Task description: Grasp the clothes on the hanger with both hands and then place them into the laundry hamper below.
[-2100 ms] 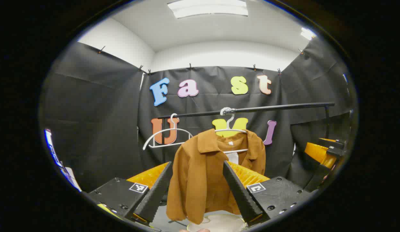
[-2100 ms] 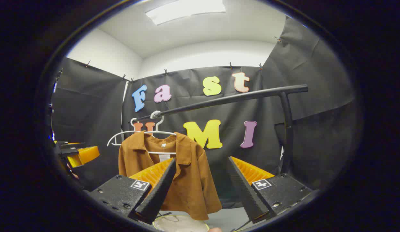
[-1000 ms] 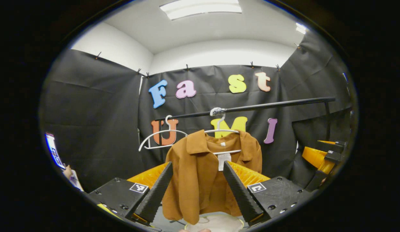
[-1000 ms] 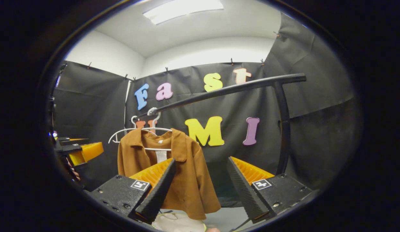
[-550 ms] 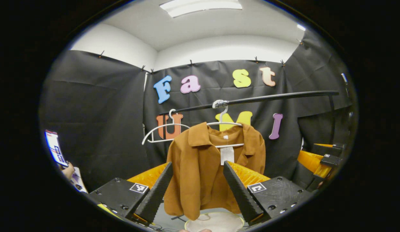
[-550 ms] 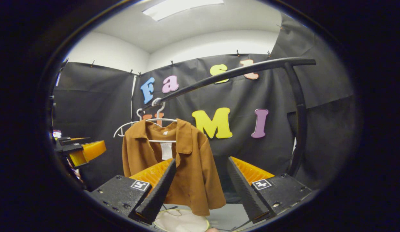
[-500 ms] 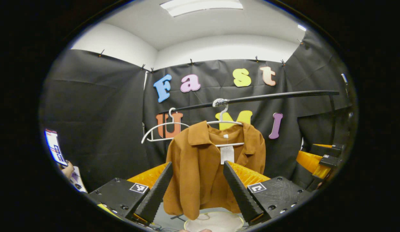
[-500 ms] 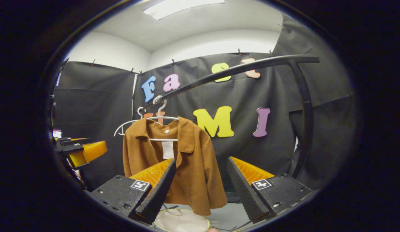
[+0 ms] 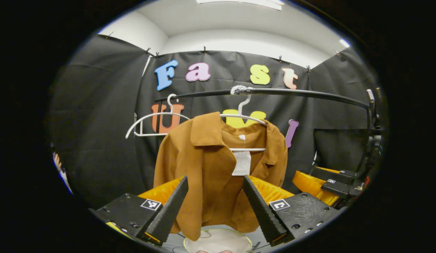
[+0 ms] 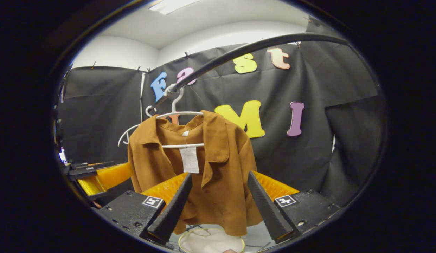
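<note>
Both tools stand wide with nothing between the fingers: the left tool faces the jacket's open front, and the right tool faces its collar side and sleeve, neither touching cloth. The jacket hangs on a white hanger hooked over the black rail, directly above the round hamper, whose pale rim shows just under the hem. To do the grasp well, I judge each tool should go in at shoulder height, one to each shoulder, and pinch a full fold of cloth rather than the loose label, which would tear or slip. The cloth then needs lifting up and forward off the hanger's arms before it goes down. In the way: the hanger's crossbar inside the neck, which could catch a finger, an empty hanger just beside on the rail, and the rail itself, curving close over the right tool.
</note>
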Action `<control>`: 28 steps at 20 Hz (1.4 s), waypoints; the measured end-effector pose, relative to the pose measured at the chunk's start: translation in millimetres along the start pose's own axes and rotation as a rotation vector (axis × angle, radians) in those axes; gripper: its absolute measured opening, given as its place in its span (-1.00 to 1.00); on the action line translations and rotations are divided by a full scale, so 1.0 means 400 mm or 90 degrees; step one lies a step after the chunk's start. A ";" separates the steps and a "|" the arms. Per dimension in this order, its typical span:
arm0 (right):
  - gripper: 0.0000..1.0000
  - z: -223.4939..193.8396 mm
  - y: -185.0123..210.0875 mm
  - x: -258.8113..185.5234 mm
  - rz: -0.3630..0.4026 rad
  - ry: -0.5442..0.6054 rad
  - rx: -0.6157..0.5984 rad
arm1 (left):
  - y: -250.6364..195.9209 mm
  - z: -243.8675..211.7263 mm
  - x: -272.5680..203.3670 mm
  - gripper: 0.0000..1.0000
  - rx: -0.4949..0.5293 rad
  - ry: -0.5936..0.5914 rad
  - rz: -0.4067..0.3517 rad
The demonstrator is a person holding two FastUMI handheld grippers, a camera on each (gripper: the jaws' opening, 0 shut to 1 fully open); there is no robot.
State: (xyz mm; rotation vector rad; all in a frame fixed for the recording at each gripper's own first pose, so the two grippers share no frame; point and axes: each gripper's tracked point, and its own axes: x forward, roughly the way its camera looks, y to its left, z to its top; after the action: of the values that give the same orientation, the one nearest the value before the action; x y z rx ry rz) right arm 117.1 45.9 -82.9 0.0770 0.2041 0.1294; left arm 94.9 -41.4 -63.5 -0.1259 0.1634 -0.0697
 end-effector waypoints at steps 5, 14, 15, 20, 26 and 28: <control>1.00 -0.013 -0.006 0.103 -0.025 0.012 0.036 | -0.022 0.007 0.110 1.00 -0.055 0.023 -0.055; 0.96 -0.037 0.008 0.234 -0.008 0.043 0.104 | -0.029 0.000 0.263 1.00 -0.117 0.078 -0.062; 0.96 -0.043 0.008 0.242 -0.010 0.050 0.110 | -0.031 -0.003 0.276 1.00 -0.125 0.082 -0.073; 0.96 -0.052 0.005 0.285 -0.002 0.060 0.145 | -0.079 -0.012 0.284 0.92 -0.158 0.118 -0.090; 0.89 -0.049 0.004 0.322 0.013 0.064 0.169 | -0.013 -0.022 0.329 0.91 -0.151 0.119 0.000; 0.95 -0.055 0.014 0.336 0.014 0.069 0.176 | 0.039 -0.025 0.332 1.00 -0.145 0.111 0.045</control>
State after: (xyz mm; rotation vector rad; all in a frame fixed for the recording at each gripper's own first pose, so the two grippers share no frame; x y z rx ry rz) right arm 242.3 71.0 -130.4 0.3487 0.3296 0.1262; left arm 224.9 -37.8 -96.2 -0.3411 0.3499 0.0096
